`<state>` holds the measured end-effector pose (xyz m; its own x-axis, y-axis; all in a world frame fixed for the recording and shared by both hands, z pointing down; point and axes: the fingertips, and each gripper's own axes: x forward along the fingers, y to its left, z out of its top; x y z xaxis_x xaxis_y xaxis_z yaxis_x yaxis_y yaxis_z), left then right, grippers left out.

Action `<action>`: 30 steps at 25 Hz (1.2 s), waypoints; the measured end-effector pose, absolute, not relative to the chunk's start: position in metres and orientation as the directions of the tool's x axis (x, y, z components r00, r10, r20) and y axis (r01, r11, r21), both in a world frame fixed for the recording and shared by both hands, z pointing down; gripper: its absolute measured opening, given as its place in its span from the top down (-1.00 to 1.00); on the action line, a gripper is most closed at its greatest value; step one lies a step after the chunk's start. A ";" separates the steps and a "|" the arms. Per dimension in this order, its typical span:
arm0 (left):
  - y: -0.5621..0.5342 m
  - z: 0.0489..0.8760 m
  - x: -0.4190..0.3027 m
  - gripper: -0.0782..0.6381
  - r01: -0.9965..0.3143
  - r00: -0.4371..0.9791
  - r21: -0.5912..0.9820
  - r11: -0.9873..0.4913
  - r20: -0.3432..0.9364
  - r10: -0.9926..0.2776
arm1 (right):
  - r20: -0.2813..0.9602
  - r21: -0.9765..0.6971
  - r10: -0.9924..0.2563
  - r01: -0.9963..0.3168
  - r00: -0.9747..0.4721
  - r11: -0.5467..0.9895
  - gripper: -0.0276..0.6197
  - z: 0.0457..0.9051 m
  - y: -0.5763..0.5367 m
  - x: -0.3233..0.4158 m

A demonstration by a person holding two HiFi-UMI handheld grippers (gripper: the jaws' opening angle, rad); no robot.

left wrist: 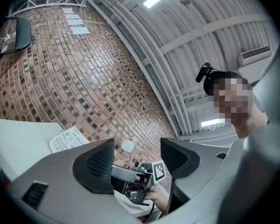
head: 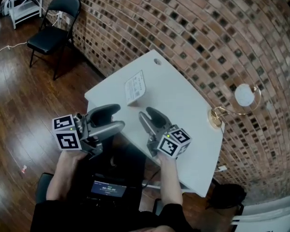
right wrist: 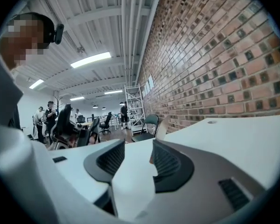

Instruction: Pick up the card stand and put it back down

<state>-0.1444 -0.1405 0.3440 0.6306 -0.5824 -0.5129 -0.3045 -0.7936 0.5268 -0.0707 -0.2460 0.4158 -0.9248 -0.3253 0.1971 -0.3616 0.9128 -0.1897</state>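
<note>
The person stands at the near edge of the white table (head: pixel 183 105), forearms out, a gripper in each hand. The left gripper (head: pixel 117 117) is held off the table's near corner, nose tipped upward and turned across toward the other hand. Its jaws stand wide apart with nothing between them; through the gap you see only the right gripper (head: pixel 148 113) some way off and a desk lamp (head: pixel 234 103) beyond it. The right gripper sits low over the tabletop, pointing almost level and slightly down along the surface. Its jaws are also wide open and hold nothing, with bare table showing between the pads. The card stand (head: pixel 135 87) is upright on the table ahead of the right jaws, clear of both tips and untouched. From along those jaws it shows edge-on, just past the tip of the right-hand jaw. Seen from the left gripper it lies out to the left of the left-hand jaw, its printed face visible. Nothing stands on the table between the right jaws and the stand. The lamp is clamped at the table's far edge, off to the right of both grippers, against the brick wall (head: pixel 193 28). Well beyond the stand, a dark folding chair (head: pixel 53 30) and a white shelf rack (head: pixel 24 1) stand on the wooden floor (head: pixel 14 95). Several people stand far off in the room behind.
</note>
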 end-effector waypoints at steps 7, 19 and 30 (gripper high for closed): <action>-0.146 0.349 -0.149 -0.06 -0.289 0.622 0.542 -0.789 -0.521 -0.585 | 0.265 -0.181 -0.376 -0.429 -0.888 0.885 0.23 0.430 -0.273 -0.091; -0.138 0.342 -0.152 -0.06 -0.286 0.614 0.523 -0.803 -0.543 -0.572 | 0.306 -0.183 -0.453 -0.519 -0.837 0.835 0.24 0.439 -0.314 -0.123; -0.137 0.341 -0.148 -0.06 -0.289 0.622 0.522 -0.803 -0.536 -0.571 | 0.303 -0.226 -0.441 -0.513 -0.845 0.828 0.66 0.440 -0.323 -0.131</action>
<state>-0.1476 -0.1365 0.3411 0.6215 -0.5714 -0.5358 -0.2886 -0.8029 0.5215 -0.1314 -0.3230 0.4405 -0.8449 -0.4411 0.3028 -0.5133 0.8279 -0.2262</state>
